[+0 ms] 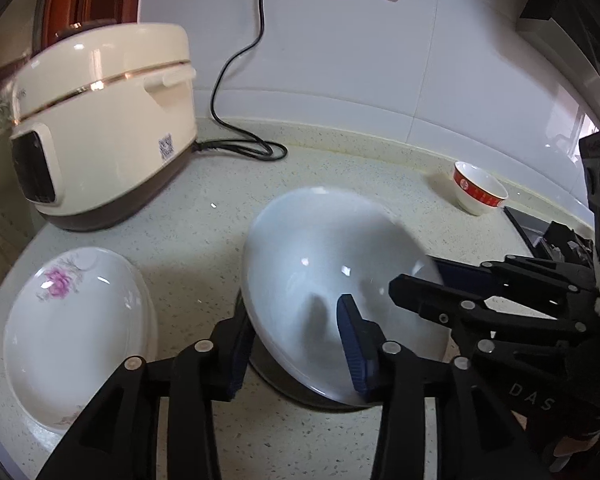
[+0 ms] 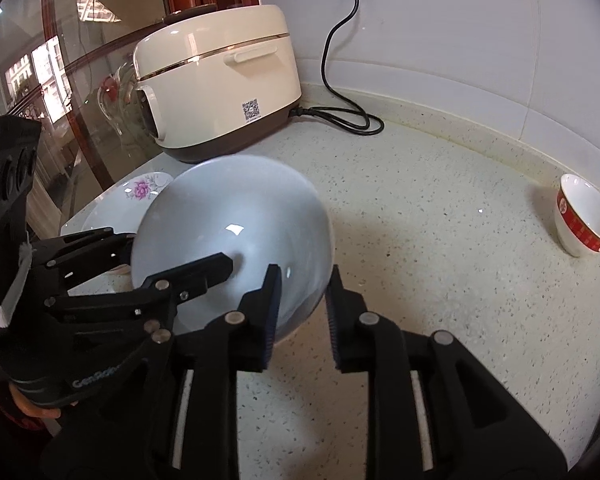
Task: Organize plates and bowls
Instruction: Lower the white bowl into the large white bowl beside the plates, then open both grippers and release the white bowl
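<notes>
A large plain white bowl [image 1: 320,260] is held tilted above the speckled counter [image 1: 204,240]. My left gripper [image 1: 296,344] is shut on its near rim, one finger inside and one outside. My right gripper [image 2: 302,312] is shut on the bowl's [image 2: 236,232] right rim, also one finger inside and one outside; it also shows in the left wrist view [image 1: 432,276]. A white plate with a pink flower [image 1: 80,336] lies on the counter to the left of the bowl, and shows partly hidden behind it [image 2: 140,192]. A small white bowl with a red band [image 1: 478,192] stands at the far right [image 2: 584,216].
A cream rice cooker [image 1: 104,132] stands at the back left, its black cord [image 1: 240,80] running along the counter to a wall socket. A tiled wall [image 1: 380,60] backs the counter. A black hob edge [image 1: 540,228] lies at the right. The counter's edge curves at the left.
</notes>
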The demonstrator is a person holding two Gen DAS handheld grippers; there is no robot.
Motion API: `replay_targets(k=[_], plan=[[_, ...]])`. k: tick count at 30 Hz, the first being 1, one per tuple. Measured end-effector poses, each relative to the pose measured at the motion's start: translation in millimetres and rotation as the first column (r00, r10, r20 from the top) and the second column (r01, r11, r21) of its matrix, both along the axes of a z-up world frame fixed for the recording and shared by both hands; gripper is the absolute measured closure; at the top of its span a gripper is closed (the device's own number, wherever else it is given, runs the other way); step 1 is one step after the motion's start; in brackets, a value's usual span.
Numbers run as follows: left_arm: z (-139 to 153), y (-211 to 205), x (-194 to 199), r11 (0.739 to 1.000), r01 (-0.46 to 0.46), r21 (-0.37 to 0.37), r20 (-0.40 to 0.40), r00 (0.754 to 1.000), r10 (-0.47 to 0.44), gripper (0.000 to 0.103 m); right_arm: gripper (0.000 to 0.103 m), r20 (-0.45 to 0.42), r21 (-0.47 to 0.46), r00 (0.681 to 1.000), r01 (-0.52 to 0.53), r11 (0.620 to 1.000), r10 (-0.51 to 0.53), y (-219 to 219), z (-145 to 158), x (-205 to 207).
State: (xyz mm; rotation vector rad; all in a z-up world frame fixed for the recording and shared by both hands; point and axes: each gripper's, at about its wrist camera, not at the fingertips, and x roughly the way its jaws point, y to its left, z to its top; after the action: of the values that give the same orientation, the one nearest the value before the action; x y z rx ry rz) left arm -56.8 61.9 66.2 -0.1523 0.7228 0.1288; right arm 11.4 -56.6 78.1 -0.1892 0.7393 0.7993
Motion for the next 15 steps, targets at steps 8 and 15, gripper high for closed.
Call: replay_targets(k=[8, 15], plan=[[1, 3, 2, 1.0, 0.0, 0.015, -0.017, 1.0, 0.001, 0.057, 0.066, -0.024, 0.002, 1.0, 0.009, 1.0, -0.009, 0, -4, 5], [7, -2, 3, 0.987, -0.02, 0.159, 0.019, 1.0, 0.017, 0.048, 0.06, -0.043, -0.008, 0.999, 0.022, 1.0, -0.022, 1, -9, 9]])
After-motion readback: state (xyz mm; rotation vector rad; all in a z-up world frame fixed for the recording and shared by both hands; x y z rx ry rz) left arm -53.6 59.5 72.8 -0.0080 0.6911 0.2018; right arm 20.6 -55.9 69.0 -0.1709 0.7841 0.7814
